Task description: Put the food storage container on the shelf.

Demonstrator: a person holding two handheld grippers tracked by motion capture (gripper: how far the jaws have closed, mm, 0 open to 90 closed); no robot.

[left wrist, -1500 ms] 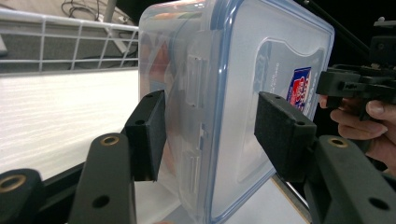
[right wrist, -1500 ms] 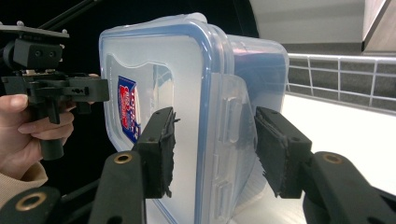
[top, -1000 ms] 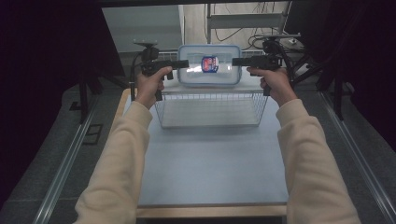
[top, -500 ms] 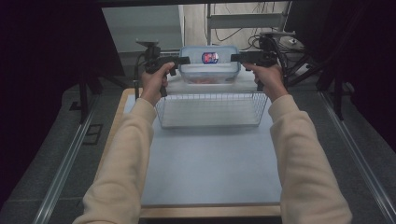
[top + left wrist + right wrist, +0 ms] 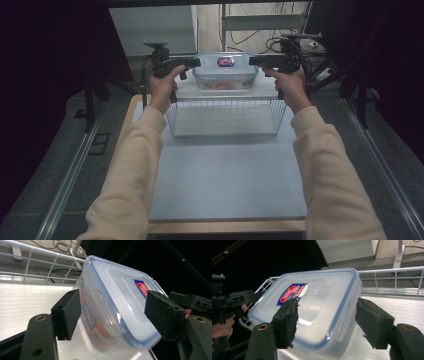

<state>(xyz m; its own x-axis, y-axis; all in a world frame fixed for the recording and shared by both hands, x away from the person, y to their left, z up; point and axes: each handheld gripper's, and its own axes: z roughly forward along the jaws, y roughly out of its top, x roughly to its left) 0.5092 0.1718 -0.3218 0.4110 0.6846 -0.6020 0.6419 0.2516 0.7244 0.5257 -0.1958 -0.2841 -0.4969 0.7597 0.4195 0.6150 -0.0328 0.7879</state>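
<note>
Table (image 5: 227, 175): your blue-grey work surface; the near half is bare, and the action sits at its far end.
Wire basket (image 5: 226, 116): it stands between you and the box, so pulling your hands straight back and low would likely catch its rim.
Container (image 5: 226, 73): the clear lidded box with the red-and-blue label rests on the pale shelf (image 5: 187, 91) beyond the basket, orange contents showing through the wall.
Left gripper (image 5: 192, 63): released; its jaws have just been opening and stand either side of the box's end, pads apart from the plastic as far as you can see.
Right gripper (image 5: 255, 61): also let go; its jaws have just been opening, with the box's other end between them and a gap at the pads.
Risk: if you withdraw at an angle, a pad may drag the lid edge and skew or tip the box.
Behind: cables (image 5: 260, 37) and a metal frame (image 5: 262, 21) lie beyond the shelf, well apart from the box.
</note>
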